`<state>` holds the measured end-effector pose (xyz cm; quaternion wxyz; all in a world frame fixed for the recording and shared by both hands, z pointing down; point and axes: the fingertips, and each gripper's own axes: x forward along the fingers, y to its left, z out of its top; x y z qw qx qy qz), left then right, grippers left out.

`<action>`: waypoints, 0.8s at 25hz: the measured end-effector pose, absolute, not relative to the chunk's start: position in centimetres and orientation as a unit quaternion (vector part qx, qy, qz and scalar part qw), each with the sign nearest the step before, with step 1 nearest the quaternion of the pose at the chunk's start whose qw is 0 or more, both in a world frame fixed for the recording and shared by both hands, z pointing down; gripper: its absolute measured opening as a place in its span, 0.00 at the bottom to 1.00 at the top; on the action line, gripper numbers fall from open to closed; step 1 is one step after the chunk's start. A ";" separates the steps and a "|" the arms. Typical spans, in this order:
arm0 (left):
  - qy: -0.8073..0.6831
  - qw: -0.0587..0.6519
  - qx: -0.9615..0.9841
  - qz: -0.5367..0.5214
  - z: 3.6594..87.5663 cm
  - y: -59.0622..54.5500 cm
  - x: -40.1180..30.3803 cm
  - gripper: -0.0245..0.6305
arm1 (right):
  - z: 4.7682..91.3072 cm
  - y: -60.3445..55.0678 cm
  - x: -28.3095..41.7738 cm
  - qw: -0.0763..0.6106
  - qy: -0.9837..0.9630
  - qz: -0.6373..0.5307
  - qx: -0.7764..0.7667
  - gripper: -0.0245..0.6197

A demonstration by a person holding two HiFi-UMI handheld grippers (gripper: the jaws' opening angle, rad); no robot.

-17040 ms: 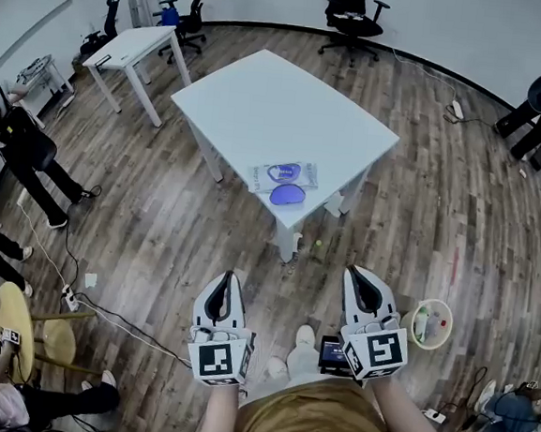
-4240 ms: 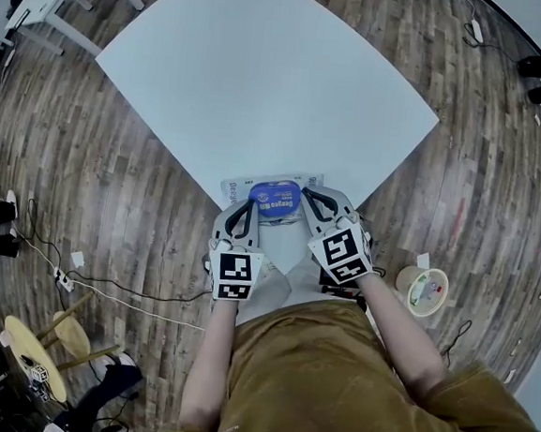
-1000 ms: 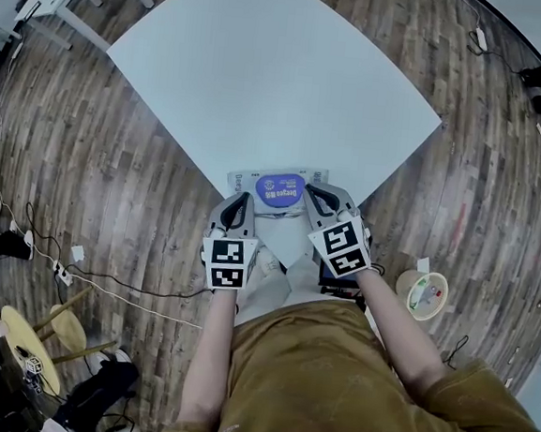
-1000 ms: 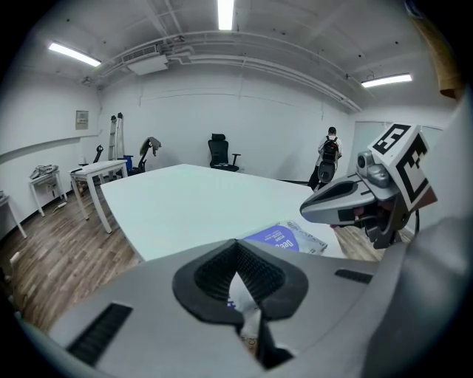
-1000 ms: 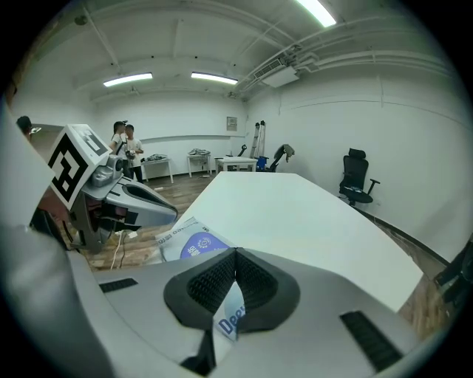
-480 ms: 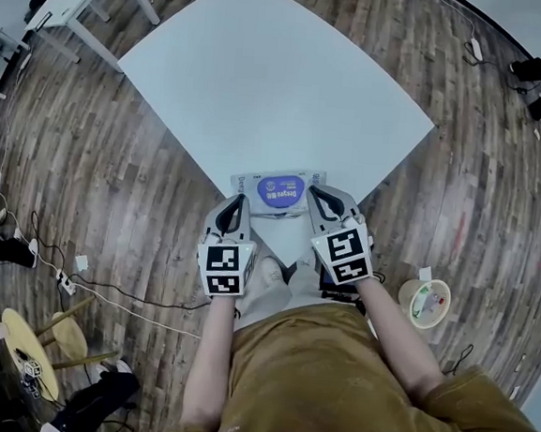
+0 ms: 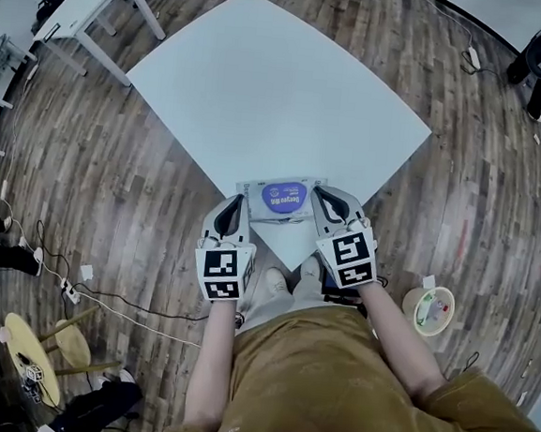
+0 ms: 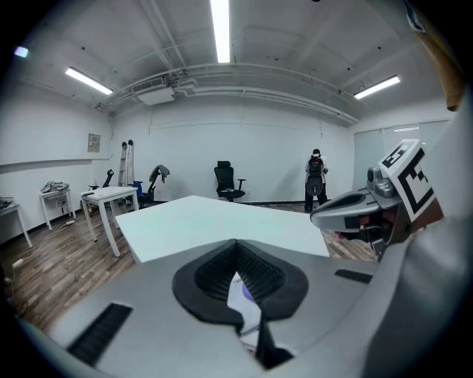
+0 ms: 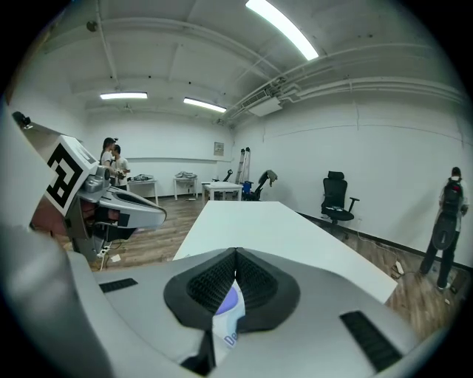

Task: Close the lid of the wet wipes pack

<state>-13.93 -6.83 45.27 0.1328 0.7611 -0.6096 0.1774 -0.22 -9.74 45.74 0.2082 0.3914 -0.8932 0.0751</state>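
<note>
The wet wipes pack point(image 7: 281, 199) lies on the near corner of the white table point(image 7: 282, 89). It is a pale flat pack, and its purple oval lid lies flat on top. My left gripper point(image 7: 238, 201) is shut, with its tip by the pack's left end. My right gripper point(image 7: 323, 195) is shut too, its tip at the pack's right end. I cannot tell whether either tip touches the pack. Below the closed tip in the left gripper view point(image 8: 236, 244), a strip of the pack point(image 8: 242, 297) shows. The same is true in the right gripper view point(image 9: 236, 255), where the pack point(image 9: 226, 310) shows purple.
The table edge falls away just behind the pack, with wood floor on both sides. A small bin point(image 7: 430, 310) stands on the floor at the right. Another white table point(image 7: 96, 2) is at the far left. Cables point(image 7: 121, 306) run across the floor to the left.
The lid, open 17 s ago, now lies flat on the pack. Over the last second both grippers have eased slightly outward to the pack's two ends.
</note>
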 end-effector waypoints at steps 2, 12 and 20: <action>-0.612 0.121 0.762 0.175 44.3 -6.9 -14.0 0.04 | 44.5 -9.9 0.0 0.191 -0.893 0.067 0.401 0.05; -0.620 0.095 0.761 0.167 41.9 -6.4 -15.0 0.04 | 39.9 -10.8 -0.2 0.138 -0.893 0.052 0.425 0.05; -0.647 0.054 0.749 0.134 37.0 -6.8 -16.7 0.04 | 36.1 -10.5 0.1 0.098 -0.894 0.017 0.437 0.05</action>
